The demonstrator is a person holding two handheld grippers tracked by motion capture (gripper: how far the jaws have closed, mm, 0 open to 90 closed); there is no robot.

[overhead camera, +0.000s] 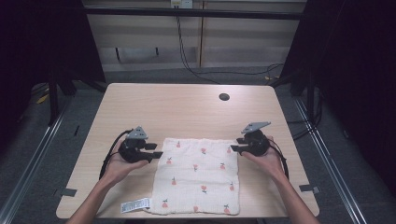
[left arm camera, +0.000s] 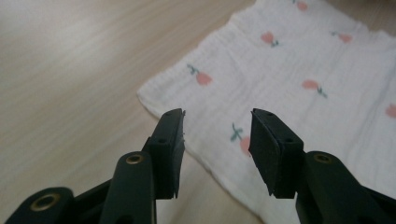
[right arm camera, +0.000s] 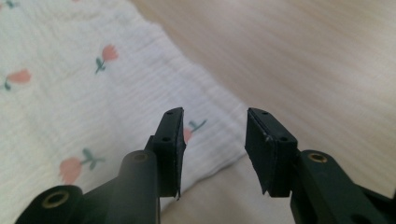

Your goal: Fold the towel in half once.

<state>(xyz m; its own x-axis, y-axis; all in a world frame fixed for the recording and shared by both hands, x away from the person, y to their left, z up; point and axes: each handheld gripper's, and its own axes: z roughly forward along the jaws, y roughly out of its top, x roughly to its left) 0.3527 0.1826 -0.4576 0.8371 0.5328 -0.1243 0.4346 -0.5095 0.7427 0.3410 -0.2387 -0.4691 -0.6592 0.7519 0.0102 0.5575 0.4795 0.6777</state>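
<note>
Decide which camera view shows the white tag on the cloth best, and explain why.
The high view: the tag lies on the table, sticking out from the near left corner of the cloth. The left and right gripper views show other stretches of the cloth with its pink flower print.

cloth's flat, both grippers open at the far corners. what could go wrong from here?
1. The cloth lies thin and flat on the table; the left gripper fingers hover above its corner with nothing between them, so a pinch may close on air or scrape wood.
2. The right gripper sits at the opposite far corner; uneven grasps would likely skew any fold.
3. The label sticks out at the near-left corner and may stay exposed.
</note>
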